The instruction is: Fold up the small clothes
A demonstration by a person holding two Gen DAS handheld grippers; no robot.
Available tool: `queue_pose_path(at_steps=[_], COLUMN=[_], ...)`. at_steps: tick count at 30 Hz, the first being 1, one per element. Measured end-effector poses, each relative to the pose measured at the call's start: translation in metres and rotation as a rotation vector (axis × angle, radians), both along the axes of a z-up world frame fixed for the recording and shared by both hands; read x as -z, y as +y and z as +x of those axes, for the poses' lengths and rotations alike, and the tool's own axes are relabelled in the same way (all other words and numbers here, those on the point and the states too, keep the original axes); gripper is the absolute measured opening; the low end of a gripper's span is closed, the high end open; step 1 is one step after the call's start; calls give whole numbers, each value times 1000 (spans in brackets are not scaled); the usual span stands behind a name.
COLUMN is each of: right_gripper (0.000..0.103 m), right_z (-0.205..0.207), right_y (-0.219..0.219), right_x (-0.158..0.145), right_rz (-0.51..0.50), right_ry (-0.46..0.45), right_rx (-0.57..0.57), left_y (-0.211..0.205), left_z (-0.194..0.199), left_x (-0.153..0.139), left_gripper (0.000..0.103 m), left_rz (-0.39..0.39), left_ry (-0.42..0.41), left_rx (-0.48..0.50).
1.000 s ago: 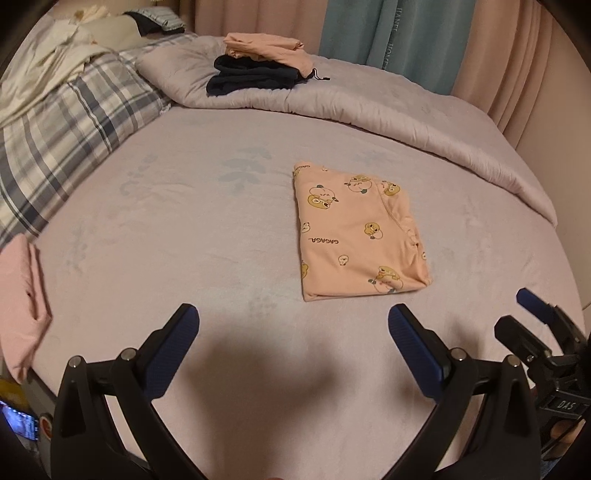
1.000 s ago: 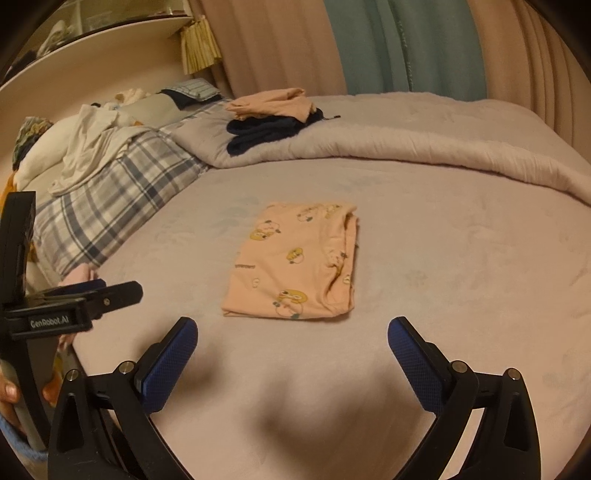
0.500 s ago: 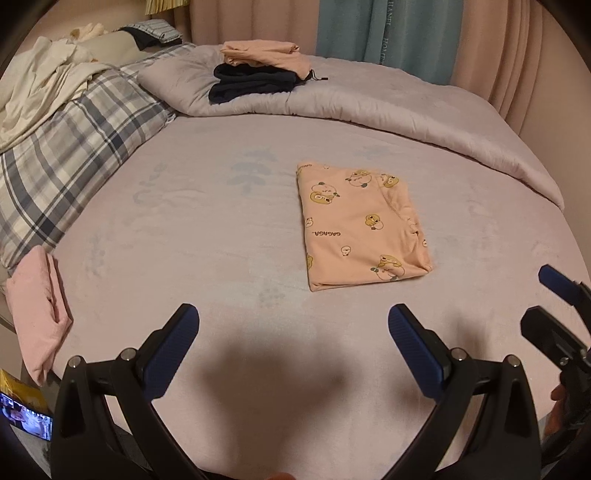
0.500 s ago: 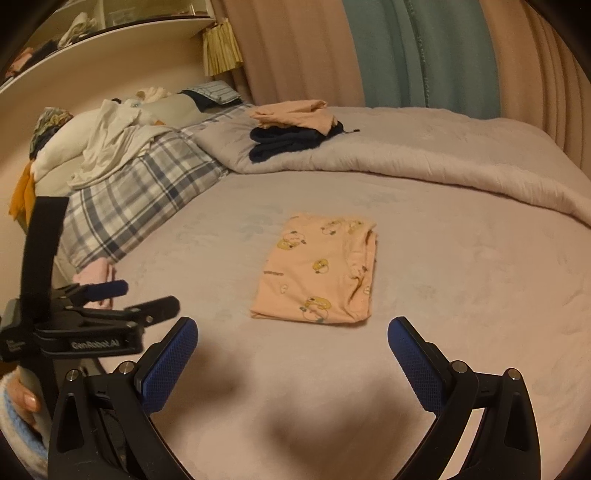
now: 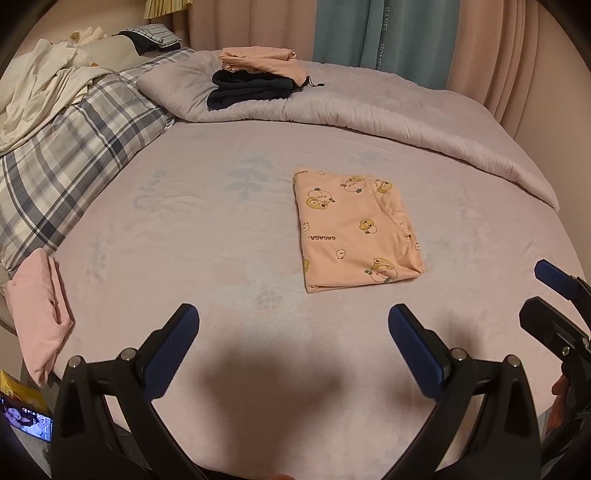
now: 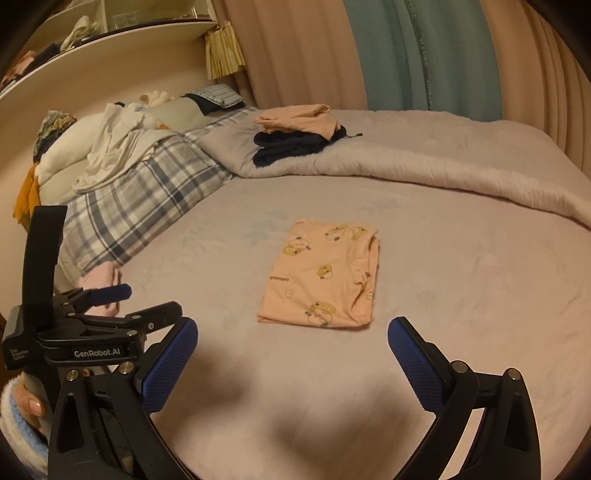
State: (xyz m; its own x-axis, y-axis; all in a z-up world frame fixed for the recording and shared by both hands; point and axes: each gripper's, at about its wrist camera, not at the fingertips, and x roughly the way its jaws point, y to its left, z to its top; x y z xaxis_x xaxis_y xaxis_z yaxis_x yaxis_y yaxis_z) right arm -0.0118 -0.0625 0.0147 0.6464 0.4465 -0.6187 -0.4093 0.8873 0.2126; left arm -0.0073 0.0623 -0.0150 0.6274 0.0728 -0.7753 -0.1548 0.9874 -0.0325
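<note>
My left gripper point(image 5: 293, 345) and right gripper point(image 6: 291, 356) both hang with jaws spread, empty. The peach printed garment point(image 5: 354, 229) lies folded mid-bed point(image 5: 184, 229), well ahead of both. Judged light, limp, thin knit; layers may slide, so pinch through all layers at the near folded edge.

We see a plaid pillow point(image 5: 66, 158) left of the bed point(image 5: 207, 236), a rolled duvet point(image 5: 388, 114), and curtains point(image 5: 369, 33) behind.
</note>
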Motion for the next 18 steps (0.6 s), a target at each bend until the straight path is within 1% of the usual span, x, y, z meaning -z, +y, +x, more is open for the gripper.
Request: queue_pose_path(at_steps=[18], right_gripper=[102], right_z=[-1], right_y=[2], right_x=[4], right_rz=[-6], right_ry=[6], right_rx=[1], left_y=[-1], left_z=[1], left_x=[2], left_gripper=[103], left_rz=[2], left_ry=[7], left_rx=[4])
